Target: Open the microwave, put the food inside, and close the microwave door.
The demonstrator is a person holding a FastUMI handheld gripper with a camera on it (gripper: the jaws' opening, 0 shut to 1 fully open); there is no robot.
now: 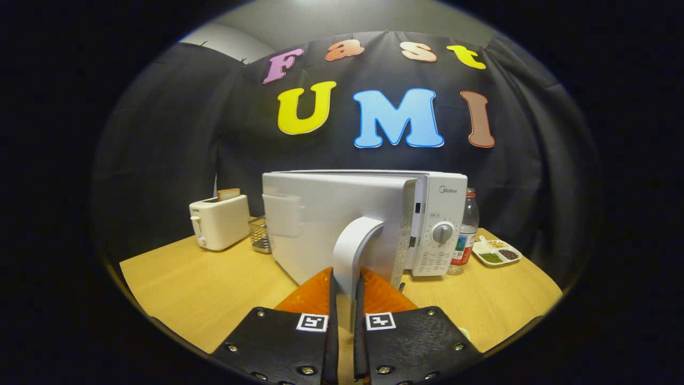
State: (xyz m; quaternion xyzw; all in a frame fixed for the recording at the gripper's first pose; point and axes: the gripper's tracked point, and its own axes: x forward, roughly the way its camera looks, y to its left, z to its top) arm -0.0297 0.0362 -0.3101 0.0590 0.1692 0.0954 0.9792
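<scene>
gripper (pixel 344 299) pinching microwave (pixel 438 224) door handle (pixel 352 251), door ajar; toast (pixel 228 193) in toaster (pixel 219 222), beans in tray (pixel 497 254)

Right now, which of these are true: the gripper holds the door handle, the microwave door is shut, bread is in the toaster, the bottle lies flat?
1. The gripper is closed on the door handle. True.
2. The microwave door is shut. False: it is swung partly open.
3. Bread sticks up from the toaster. True.
4. The bottle lies flat. False: it stands upright beside the microwave.
</scene>
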